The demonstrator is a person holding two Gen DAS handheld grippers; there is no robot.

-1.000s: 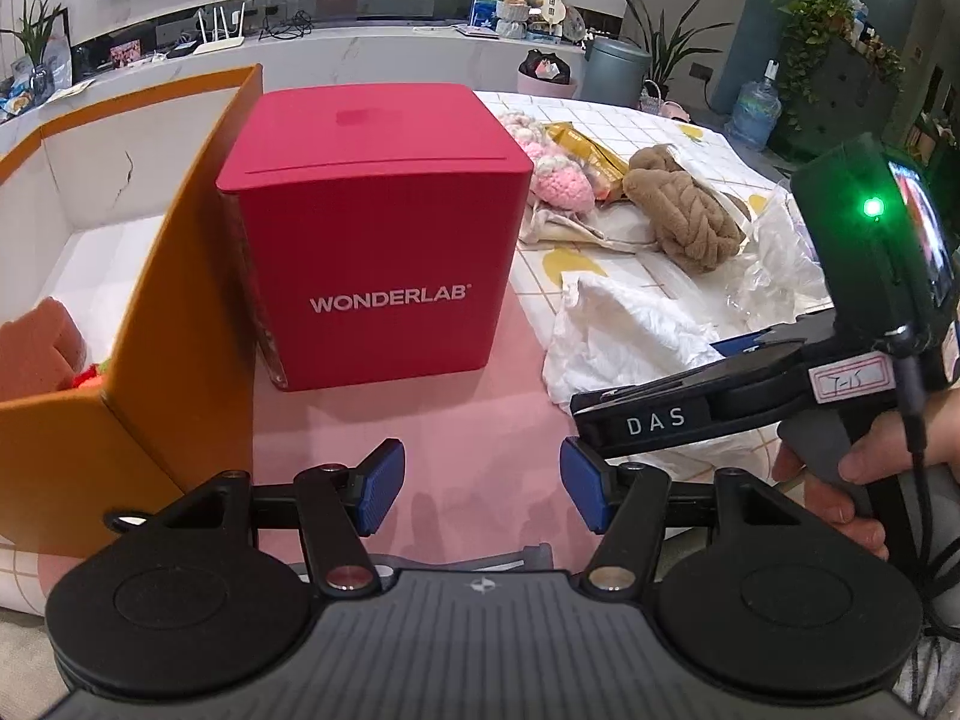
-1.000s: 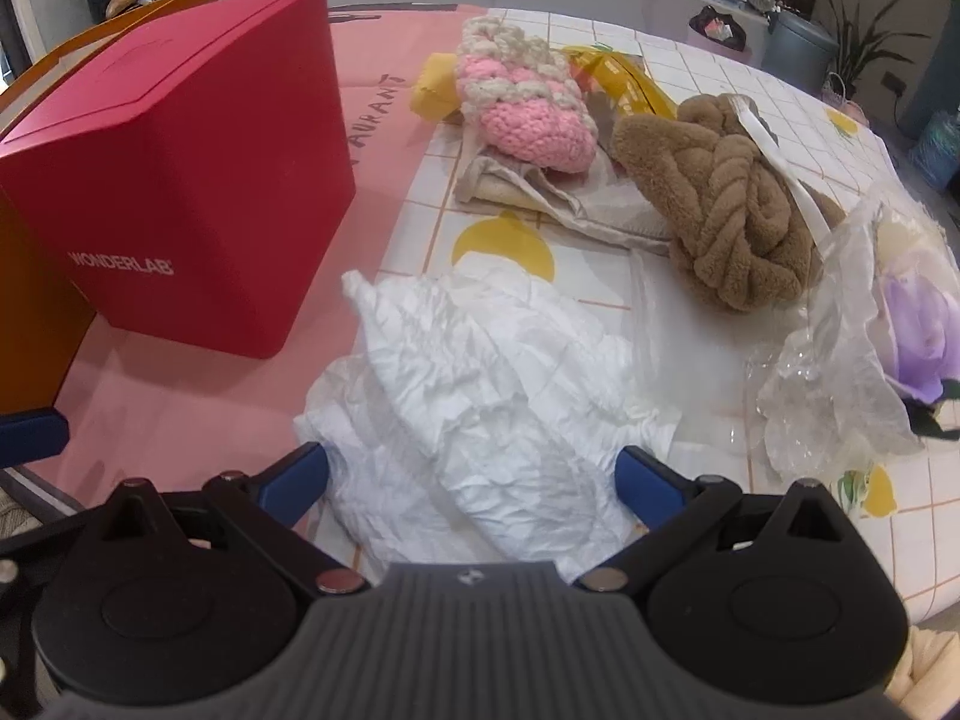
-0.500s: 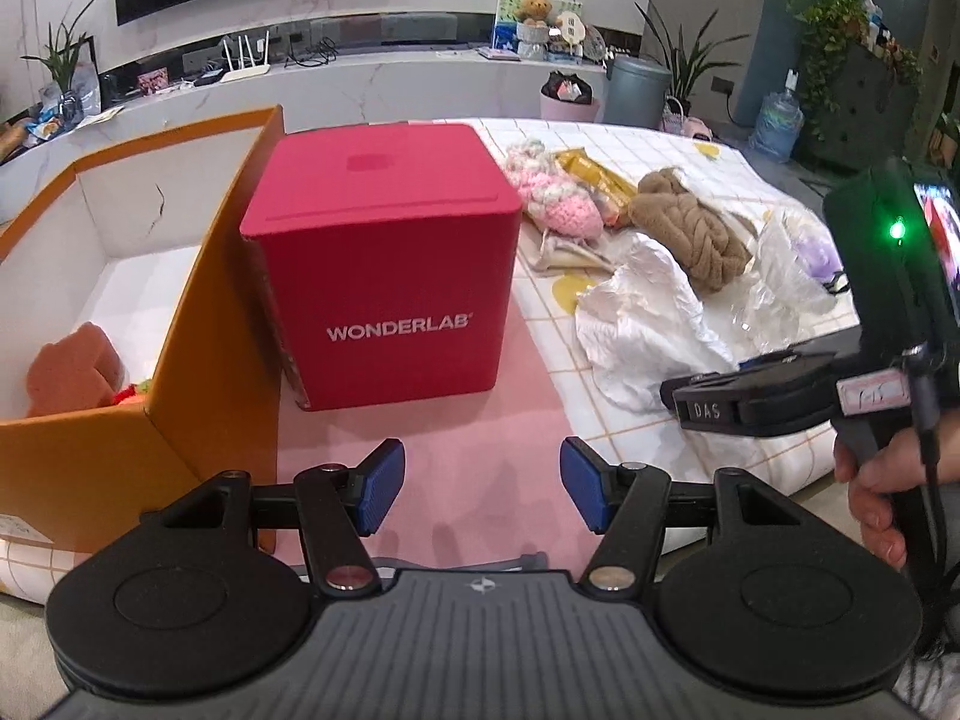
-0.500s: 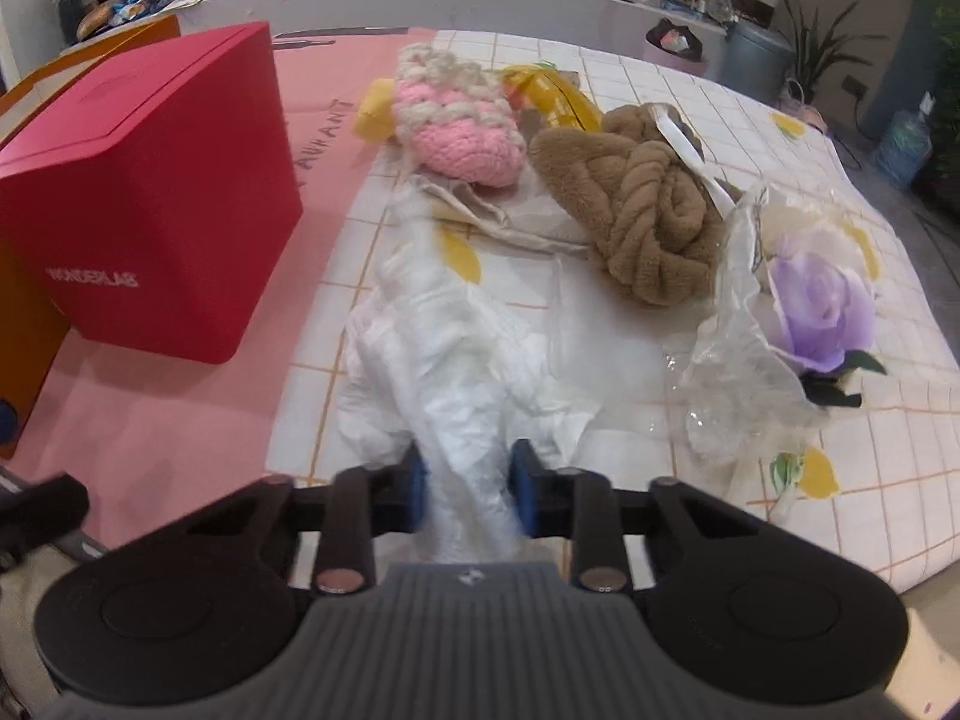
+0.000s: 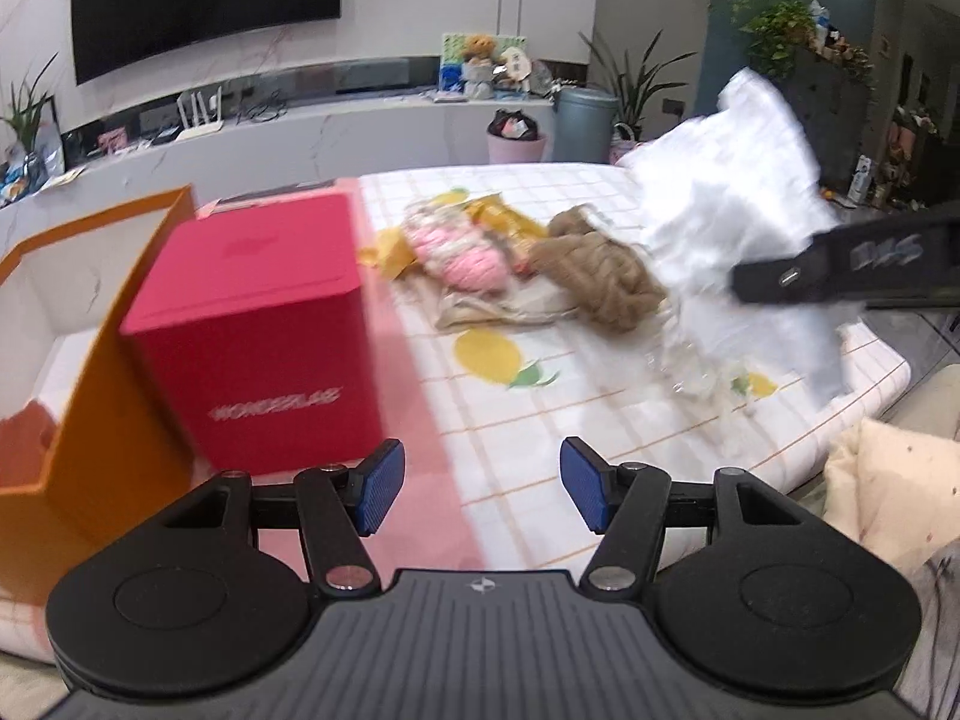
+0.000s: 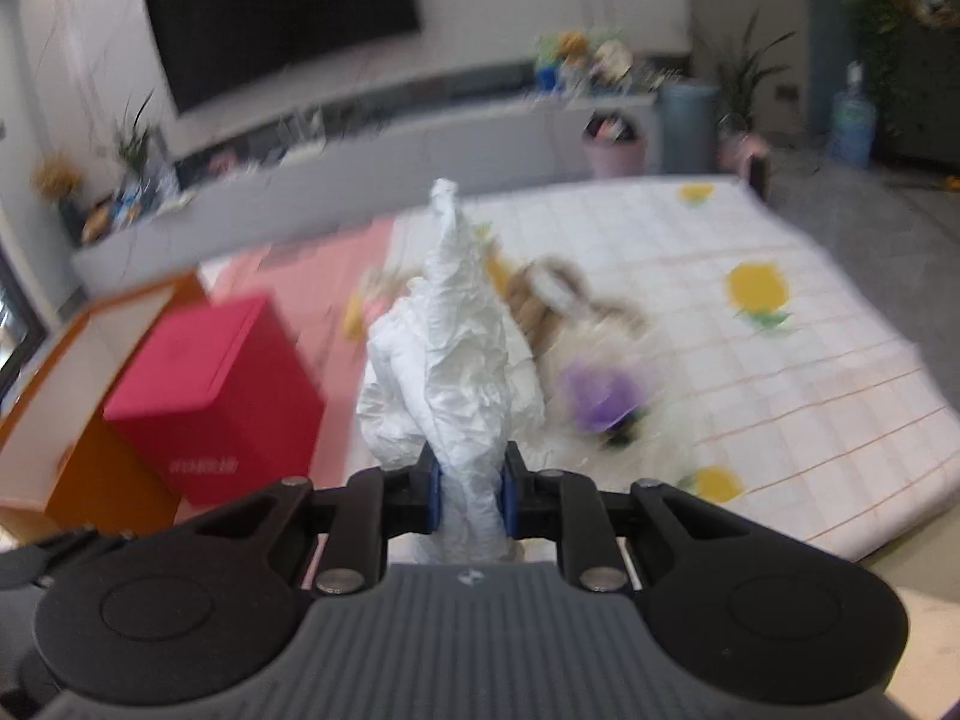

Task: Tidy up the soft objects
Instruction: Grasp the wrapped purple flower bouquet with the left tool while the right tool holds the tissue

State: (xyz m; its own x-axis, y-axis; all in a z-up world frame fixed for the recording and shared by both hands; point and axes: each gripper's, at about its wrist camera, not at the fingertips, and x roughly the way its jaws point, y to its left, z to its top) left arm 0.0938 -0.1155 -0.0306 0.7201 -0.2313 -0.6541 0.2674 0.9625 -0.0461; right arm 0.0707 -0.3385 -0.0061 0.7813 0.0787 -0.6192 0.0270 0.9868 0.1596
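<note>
My right gripper (image 6: 468, 483) is shut on a crumpled white cloth (image 6: 447, 360), which hangs lifted above the table; the same white cloth (image 5: 738, 216) shows raised at the right of the left wrist view, blurred. My left gripper (image 5: 474, 492) stands open with nothing between its blue pads, over the table's near edge. On the table lie a pink-and-cream knitted piece (image 5: 462, 252), a brown braided plush (image 5: 600, 276) and a purple flower in clear wrap (image 6: 600, 399). An open orange box (image 5: 90, 372) stands at the left, with a reddish soft thing (image 5: 27, 426) inside.
A red cube box marked WONDERLAB (image 5: 258, 324) stands beside the orange box on a pink mat (image 5: 432, 420). A beige cloth (image 5: 492, 312) lies under the knitted piece. The lemon-print tablecloth (image 6: 810, 360) covers the right half. A cream cushion (image 5: 900, 480) sits off the table's right edge.
My right gripper closed on the white cloth and lifted it off the table, up and back. The left gripper drew back and rose a little, staying open.
</note>
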